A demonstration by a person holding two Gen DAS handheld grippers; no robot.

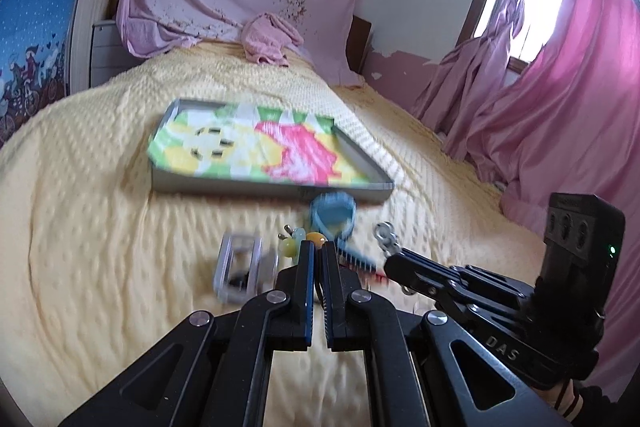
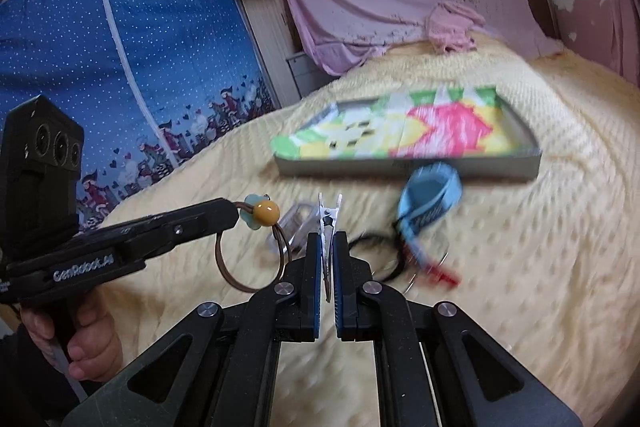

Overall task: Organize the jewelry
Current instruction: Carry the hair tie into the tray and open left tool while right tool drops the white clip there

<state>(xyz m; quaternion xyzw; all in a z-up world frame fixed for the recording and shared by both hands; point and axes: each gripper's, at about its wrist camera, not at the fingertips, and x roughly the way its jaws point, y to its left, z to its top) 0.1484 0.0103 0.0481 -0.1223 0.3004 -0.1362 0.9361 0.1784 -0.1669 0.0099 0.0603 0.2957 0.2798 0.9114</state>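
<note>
Left gripper (image 2: 236, 215) clamps the beaded hair tie (image 2: 266, 213), right gripper (image 2: 327, 239) pinches a white clip (image 2: 329, 213), both headed, I reckon, for the tray (image 2: 400, 167)

"DAS" marks the right gripper (image 1: 394, 259); "GenRobot.AI" the left gripper (image 2: 236, 215).

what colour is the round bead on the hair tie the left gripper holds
Mustard yellow bead, clearest in the right wrist view.

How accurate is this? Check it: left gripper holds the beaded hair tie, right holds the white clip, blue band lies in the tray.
One error: the right wrist view shows the blue band on the bedspread before the tray, not in it. Both grips are as stated.
</note>
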